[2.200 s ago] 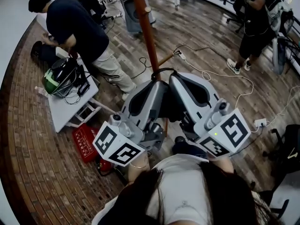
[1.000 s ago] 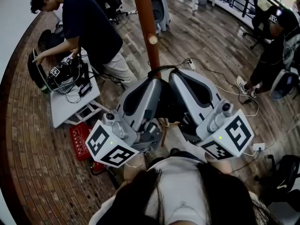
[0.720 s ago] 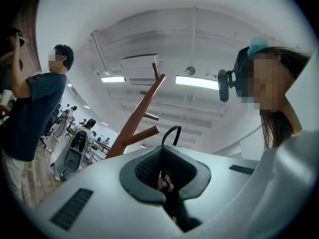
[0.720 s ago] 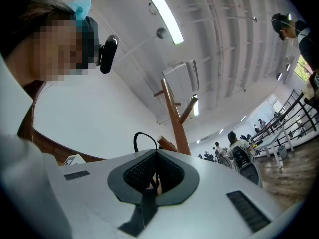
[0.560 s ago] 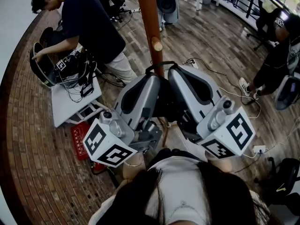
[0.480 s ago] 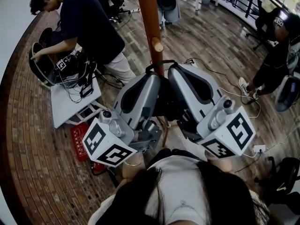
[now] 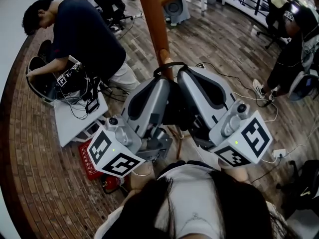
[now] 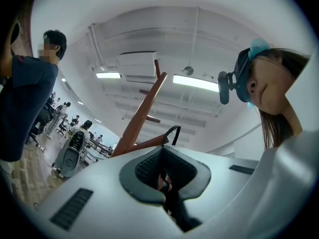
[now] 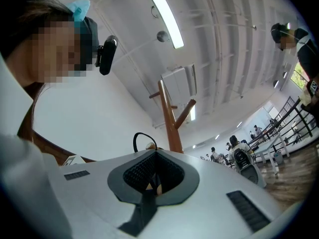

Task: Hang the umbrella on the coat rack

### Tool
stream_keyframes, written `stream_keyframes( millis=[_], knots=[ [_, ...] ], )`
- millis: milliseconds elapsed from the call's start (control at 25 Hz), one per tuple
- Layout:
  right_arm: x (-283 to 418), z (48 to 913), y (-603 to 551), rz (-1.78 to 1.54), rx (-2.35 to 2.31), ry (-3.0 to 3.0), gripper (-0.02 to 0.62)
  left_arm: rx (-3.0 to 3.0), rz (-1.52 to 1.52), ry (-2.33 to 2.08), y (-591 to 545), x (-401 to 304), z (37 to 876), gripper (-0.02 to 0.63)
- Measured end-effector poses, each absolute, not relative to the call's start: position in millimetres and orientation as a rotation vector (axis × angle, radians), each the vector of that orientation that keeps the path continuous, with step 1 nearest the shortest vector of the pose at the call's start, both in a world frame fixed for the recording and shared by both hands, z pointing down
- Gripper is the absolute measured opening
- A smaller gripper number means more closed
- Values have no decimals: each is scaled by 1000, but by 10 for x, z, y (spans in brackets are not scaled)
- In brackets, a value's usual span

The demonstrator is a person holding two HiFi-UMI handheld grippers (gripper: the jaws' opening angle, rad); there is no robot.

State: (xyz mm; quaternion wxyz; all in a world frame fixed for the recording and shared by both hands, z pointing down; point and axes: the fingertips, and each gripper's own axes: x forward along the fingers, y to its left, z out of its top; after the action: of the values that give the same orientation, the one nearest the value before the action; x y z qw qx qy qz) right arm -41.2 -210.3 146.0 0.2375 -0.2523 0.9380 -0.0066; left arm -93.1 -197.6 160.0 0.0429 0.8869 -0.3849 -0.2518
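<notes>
The coat rack (image 7: 152, 19) is a brown wooden pole with slanted pegs; one short peg (image 7: 165, 55) ends just above my grippers. My left gripper (image 7: 160, 86) and right gripper (image 7: 185, 78) are pressed side by side, both shut on the dark umbrella. Its black loop strap (image 7: 168, 66) sticks out above the fingertips, right below that peg. A wooden part of the umbrella (image 7: 177, 133) shows under the grippers. In the left gripper view the strap (image 8: 174, 132) stands next to a rack arm (image 8: 144, 142). The right gripper view shows the strap (image 9: 141, 137) left of the pole (image 9: 171, 123).
A person in a dark shirt (image 7: 82, 39) bends over a low white table (image 7: 75, 121) with gear and cables at the left. A red box (image 7: 89, 156) lies on the wooden floor. Cables (image 7: 239, 91) run to the right, where another person (image 7: 294, 39) stands.
Both grippers with the umbrella have come closer to the rack. The strap loop, earlier well below the peg, now sits right under it. The person at the left has bent further down.
</notes>
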Motion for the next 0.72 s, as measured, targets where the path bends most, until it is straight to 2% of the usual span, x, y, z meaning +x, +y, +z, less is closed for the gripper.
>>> stream_keyframes(
  millis=[720],
  knots=[
    [-423,1567,-2411,-59,-744,2571,34,2685,-735,-1136,-2286,-929,1704,12]
  ],
)
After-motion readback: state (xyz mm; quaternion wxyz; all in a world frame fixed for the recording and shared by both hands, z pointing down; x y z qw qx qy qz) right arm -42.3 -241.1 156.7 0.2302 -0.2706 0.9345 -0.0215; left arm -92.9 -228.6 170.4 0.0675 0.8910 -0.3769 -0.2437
